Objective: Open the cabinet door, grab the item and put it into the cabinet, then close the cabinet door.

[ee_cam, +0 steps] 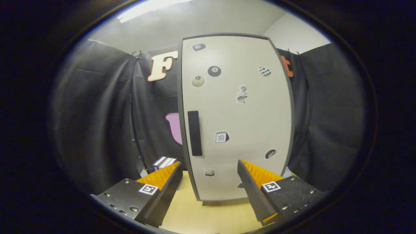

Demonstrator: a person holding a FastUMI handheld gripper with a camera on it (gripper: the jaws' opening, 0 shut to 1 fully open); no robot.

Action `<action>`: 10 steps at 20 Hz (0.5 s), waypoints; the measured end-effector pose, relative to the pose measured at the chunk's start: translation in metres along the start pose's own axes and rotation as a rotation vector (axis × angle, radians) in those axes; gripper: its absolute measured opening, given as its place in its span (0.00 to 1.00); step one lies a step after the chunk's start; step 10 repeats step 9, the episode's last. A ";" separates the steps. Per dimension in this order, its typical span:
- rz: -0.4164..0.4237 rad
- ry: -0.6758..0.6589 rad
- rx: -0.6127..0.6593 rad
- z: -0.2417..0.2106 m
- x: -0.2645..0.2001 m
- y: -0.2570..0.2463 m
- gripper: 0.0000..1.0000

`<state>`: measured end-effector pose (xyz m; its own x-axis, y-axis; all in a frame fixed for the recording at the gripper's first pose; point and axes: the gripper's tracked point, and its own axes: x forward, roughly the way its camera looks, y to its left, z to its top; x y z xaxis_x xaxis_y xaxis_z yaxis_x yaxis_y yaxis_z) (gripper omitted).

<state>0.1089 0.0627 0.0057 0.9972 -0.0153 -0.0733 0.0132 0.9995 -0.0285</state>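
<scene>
Gripper view: we're facing the cabinet (pixel 237 117) with its door (pixel 240 107) shut flat, handle (pixel 194 133) at about 9 o'clock on the door. Our gripper (pixel 208 183) has its jaws spread wide with nothing between them, and the cabinet stands just beyond the fingers on the table (pixel 208 214). A small striped box (pixel 164 162) sits at 7 o'clock from the cabinet, beside the left finger; we'd guess that's the item, half hidden behind that finger. A shut door with the box outside suggests most of the job is left, but we can't see inside, so something may already be in there
</scene>
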 end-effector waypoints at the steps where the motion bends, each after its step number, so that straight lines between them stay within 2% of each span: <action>1: -0.014 -0.006 0.003 0.002 -0.013 -0.006 1.00; 7: -0.094 -0.009 -0.019 0.005 -0.072 -0.040 1.00; 10: -0.123 -0.020 -0.040 0.009 -0.086 -0.048 1.00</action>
